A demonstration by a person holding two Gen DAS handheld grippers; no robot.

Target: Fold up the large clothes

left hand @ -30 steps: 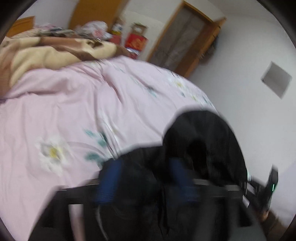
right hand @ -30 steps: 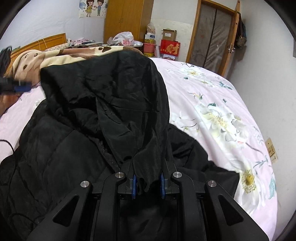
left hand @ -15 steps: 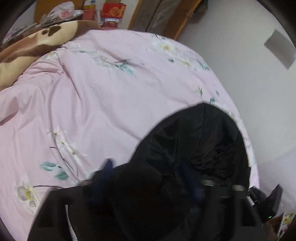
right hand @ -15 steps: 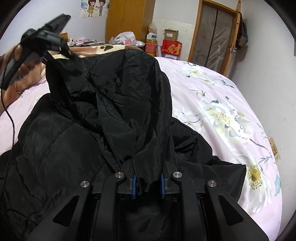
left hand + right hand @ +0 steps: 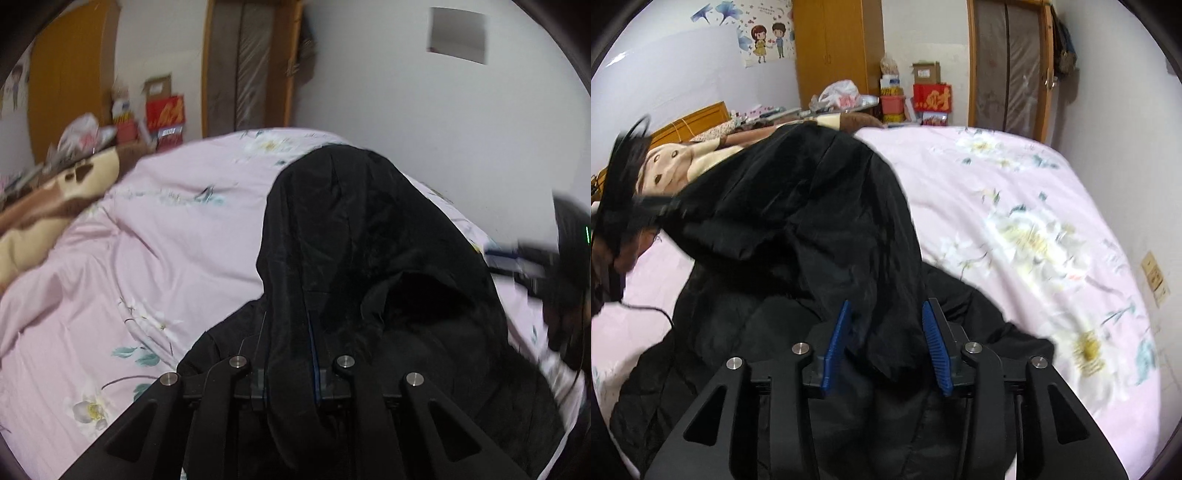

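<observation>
Left wrist: tongs pinch glossy black jacket.

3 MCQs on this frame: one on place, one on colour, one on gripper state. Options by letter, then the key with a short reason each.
1. Where does the black jacket lie?
A. on the pink floral bedspread
B. on the floor
C. on a chair

2. What colour are the right gripper pads?
A. red
B. blue
C. white

3. How does the left gripper stand?
A. wide open, nothing between its fingers
B. shut on a fold of the jacket
C. out of view

Key:
1 A, the jacket spreads across the bedspread in both views.
2 B, both ribbed pads show blue.
3 B, its jaws have just been closing and now pinch black fabric.
</observation>
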